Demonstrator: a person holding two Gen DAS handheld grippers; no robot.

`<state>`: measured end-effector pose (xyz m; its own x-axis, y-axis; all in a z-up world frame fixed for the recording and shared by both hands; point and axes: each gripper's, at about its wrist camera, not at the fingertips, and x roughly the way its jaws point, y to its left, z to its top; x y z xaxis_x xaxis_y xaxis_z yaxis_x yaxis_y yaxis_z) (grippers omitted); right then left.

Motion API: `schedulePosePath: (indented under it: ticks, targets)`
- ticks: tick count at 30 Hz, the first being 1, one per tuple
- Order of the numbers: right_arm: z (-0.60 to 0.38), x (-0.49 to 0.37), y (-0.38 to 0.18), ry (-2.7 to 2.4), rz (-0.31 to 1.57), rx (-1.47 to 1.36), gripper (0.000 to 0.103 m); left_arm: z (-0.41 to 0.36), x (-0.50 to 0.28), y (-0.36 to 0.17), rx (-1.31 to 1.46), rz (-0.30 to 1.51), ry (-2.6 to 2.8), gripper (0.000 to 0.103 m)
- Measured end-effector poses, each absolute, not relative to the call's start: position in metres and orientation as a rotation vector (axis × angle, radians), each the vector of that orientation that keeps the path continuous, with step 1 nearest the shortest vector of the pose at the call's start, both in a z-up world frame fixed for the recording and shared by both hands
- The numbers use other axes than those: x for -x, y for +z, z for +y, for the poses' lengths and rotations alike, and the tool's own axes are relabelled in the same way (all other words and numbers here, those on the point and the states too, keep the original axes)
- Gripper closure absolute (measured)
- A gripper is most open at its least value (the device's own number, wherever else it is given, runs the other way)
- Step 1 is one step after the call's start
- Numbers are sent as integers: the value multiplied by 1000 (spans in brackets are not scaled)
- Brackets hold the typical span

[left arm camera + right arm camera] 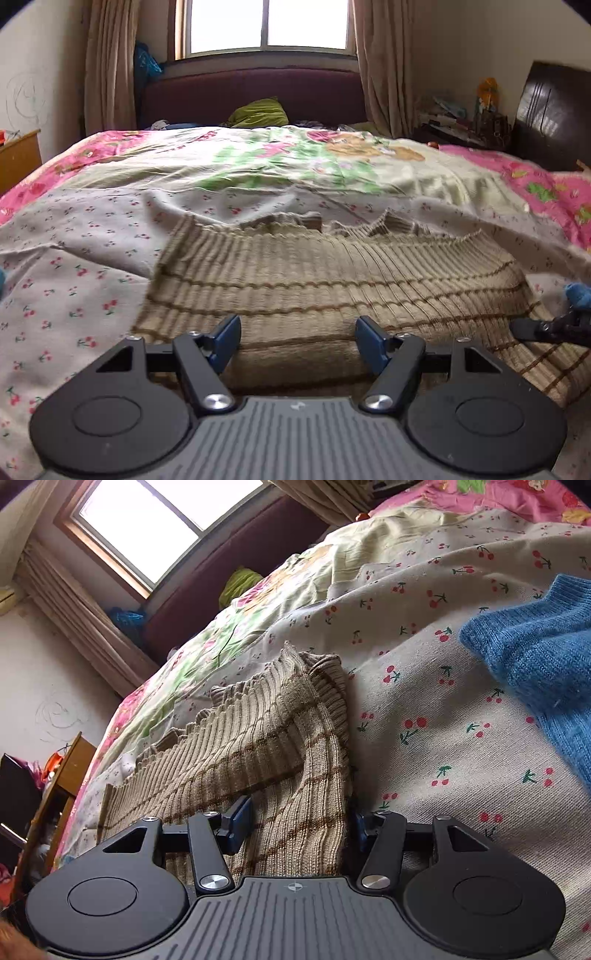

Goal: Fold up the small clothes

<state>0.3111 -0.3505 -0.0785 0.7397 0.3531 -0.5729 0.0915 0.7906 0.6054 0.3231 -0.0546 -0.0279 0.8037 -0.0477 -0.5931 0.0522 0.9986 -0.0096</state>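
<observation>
Beige ribbed knit sweater with thin brown stripes (332, 280) lies flat on the cherry-print bed sheet (74, 280), and its long axis runs from left to right, across the direction in which both tools look. It lies in front of the left gripper (297, 341), between the window-side headboard and this tool. The left gripper is open, its jaws spread wide over the near hem of the sweater, and nothing is held between them. Further right on the sweater, at its right border, stands the right gripper (301, 825), also open. Its left finger is over the knit and its right finger seems to be just outside the folded edge, though the fabric hides part of it. So the right edge lies between these jaws. Right of the sweater, and apart from it, a blue knit garment (535, 657) rests on the sheet.
</observation>
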Motion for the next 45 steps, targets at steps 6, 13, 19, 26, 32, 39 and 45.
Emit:
schedulePosePath:
  ticks: [6, 13, 19, 26, 32, 39, 45]
  targets:
    - [-353, -310, -81, 179, 730, -734, 50, -76, -327, -48, -134, 633, -17, 22]
    - [-353, -307, -87, 187, 705, -740, 52, -73, -319, -32, -73, 589, -14, 23]
    - [-349, -307, -86, 183, 706, -717, 52, -79, -317, -47, -129, 606, -25, 23]
    - [-346, -304, -88, 168, 690, -711, 56, -84, -312, -53, -149, 599, -36, 22]
    - [-350, -305, -90, 154, 695, -767, 58, -84, -306, -57, -155, 573, -34, 22]
    - [-357, -308, -93, 169, 702, -881, 68, -87, -300, -63, -169, 532, -22, 21]
    - [-355, -314, -99, 125, 684, -936, 65, -84, -299, -65, -141, 523, -28, 21]
